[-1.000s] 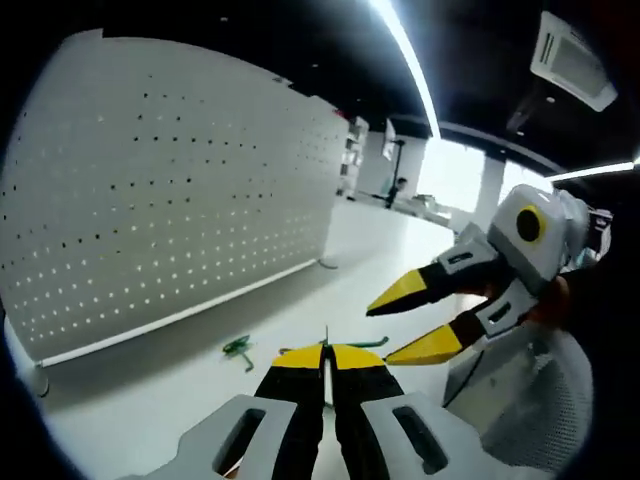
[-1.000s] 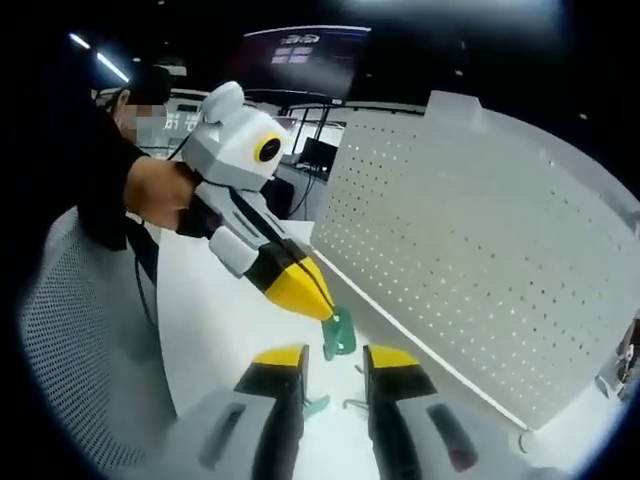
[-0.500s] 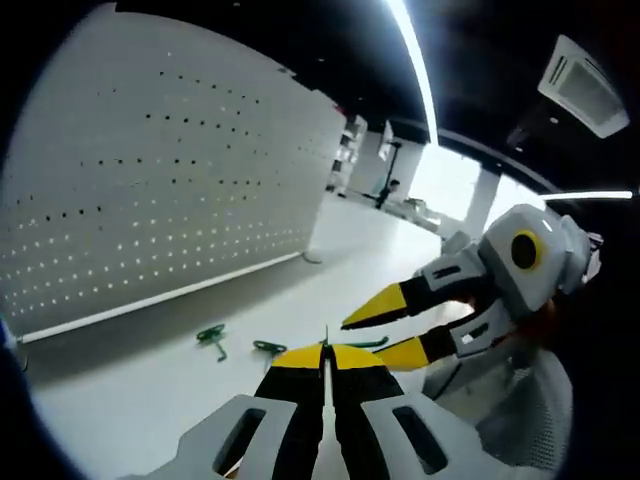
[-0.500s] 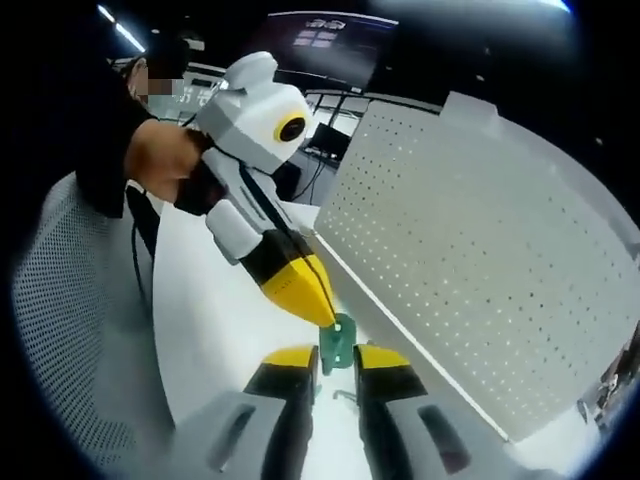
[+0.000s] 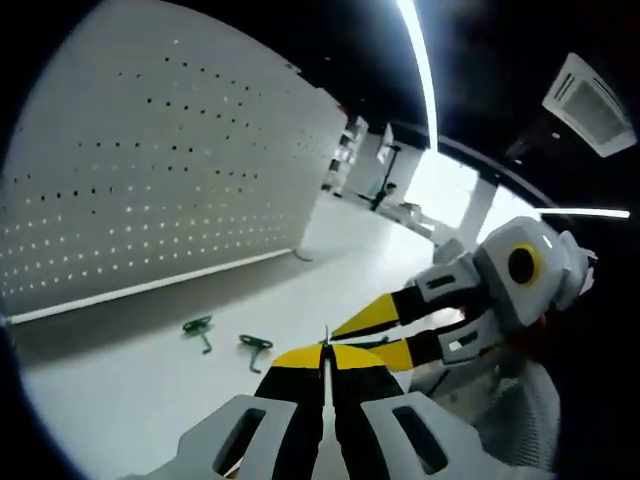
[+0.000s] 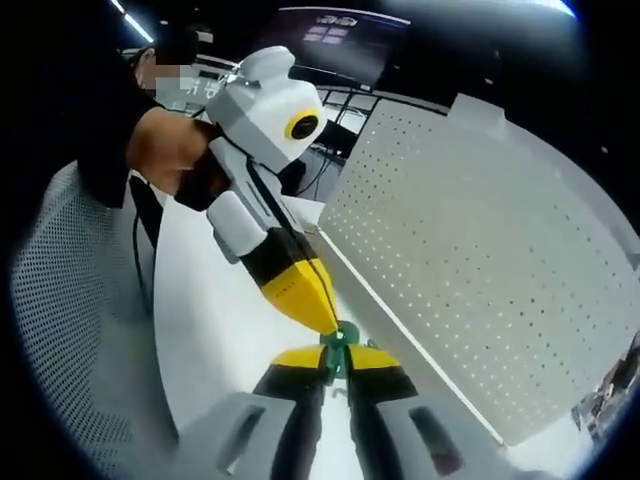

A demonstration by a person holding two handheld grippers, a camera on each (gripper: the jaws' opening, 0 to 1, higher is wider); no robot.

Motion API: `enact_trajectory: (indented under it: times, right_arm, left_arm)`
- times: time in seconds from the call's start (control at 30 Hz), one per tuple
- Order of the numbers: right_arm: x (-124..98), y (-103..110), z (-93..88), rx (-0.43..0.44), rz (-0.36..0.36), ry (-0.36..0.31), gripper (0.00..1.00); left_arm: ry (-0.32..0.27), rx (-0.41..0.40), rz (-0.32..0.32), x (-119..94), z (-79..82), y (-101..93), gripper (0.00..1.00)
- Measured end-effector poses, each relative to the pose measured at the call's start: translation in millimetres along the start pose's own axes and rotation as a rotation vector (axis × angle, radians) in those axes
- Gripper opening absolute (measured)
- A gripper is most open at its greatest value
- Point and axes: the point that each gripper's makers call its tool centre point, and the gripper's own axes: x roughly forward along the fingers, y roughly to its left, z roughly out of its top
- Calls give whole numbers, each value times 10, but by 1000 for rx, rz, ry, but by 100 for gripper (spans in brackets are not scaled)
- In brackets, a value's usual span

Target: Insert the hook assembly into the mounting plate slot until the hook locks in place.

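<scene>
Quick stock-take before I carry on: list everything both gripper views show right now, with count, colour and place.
Pegboard: one, white, perforated, standing upright along the table's far edge.
Loose hooks: two, green, lying on the table in front of the pegboard.
Held hook piece: one, green, between both grippers' tips.
Table: one, white.
Mesh chair back: one, grey, beside the table.
Left gripper: yellow-tipped, shut on the held hook piece.
Right gripper: yellow-tipped, closed around the same piece.
Hand: one, gripping the left gripper's handle.
</scene>
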Motion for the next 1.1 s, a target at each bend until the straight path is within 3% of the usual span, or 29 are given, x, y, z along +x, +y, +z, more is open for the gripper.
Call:
enact_trajectory:
  times: [0.87,1.0,1.1]
  right_arm:
    - [-5,-15,-33,-12,-10,21,1]
    - [-9,-25,-30,-6,-16,21,1]
    - [-14,-43,-35,12,-22,22,1]
  left_arm:
    - [0,-84,-21,5,-18,-10,1]
    - [-10,-55,-31,6,-7,-23,2]
    - [-17,15,-44,10,-9,-63,2]
